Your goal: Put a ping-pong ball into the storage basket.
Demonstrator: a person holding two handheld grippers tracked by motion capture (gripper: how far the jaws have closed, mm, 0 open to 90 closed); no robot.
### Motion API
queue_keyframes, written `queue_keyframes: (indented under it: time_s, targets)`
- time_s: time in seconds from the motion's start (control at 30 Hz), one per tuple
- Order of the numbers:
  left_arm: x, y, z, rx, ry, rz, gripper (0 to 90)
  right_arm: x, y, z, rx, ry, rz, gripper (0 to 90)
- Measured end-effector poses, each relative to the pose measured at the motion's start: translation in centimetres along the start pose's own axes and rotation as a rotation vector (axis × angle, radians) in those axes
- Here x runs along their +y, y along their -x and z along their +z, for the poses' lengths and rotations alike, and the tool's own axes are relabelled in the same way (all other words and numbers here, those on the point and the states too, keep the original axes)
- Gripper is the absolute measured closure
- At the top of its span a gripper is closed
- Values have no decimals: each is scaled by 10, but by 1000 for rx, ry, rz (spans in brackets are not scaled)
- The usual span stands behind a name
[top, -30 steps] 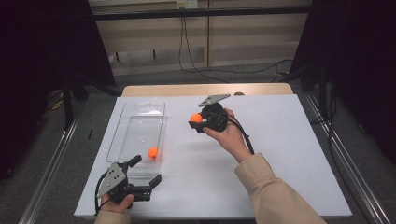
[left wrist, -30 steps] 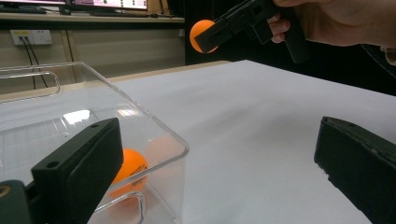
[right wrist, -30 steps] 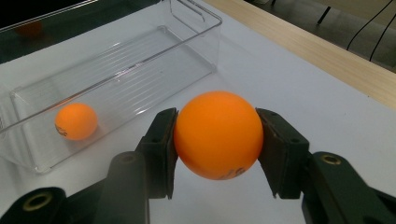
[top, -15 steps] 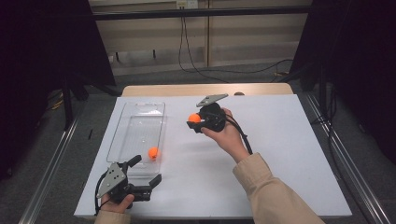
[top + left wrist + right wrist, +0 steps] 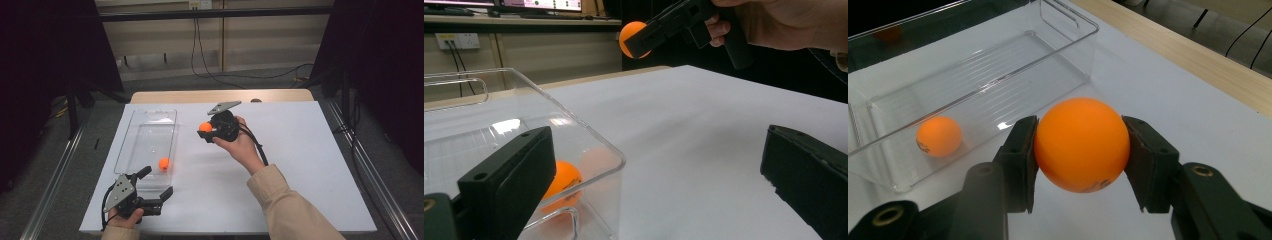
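In the high view's lower left, the left gripper (image 5: pixel 159 186) rests low at the near edge of the white table (image 5: pixel 310 165), its jaws spread wide with nothing between them. Its own view shows the two black jaws at the bottom corners, far apart, the left one just outside the near corner of the clear plastic bin (image 5: pixel 589 135). Just beyond that gripper, in the bin's near end, lies an orange ball (image 5: pixel 164 163), resting on the bin's floor close to its right wall.

Farther up, near the frame's centre, the right gripper (image 5: pixel 206 131) is held above the table in the person's hand (image 5: pixel 240 145), to the right of the bin and apart from it. Its jaws are clamped on a second orange ball (image 5: pixel 205 127), which sits at the gripper's left tip. In the right gripper view this held ball (image 5: pixel 1081 144) lies squarely between the pads (image 5: pixel 1024 157), pressed on both sides, with the bin behind it in the upper left.
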State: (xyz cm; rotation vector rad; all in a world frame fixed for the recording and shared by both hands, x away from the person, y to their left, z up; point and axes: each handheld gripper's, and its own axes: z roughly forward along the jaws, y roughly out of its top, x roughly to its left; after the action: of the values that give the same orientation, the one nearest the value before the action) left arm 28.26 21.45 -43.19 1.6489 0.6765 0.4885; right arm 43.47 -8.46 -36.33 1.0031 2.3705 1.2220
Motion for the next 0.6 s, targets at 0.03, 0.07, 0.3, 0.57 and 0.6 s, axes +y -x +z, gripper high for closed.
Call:
queue_keyframes:
  time_s: [0.03,0.07,0.3,0.57,0.6]
  targets:
    - [0,0,0,0,0,-2,11,0,0,0,1,1,-2,513]
    - [0,0,0,0,0,-1,11,1,0,0,2,3,-2,513]
    - [0,1,0,-2,3,-4,11,2,-3,2,8,3,-4,513]
    - [0,1,1,0,16,-20,11,5,-8,4,15,5,-7,513]
    - [0,2,1,-1,16,-21,11,5,-8,4,16,6,-8,513]
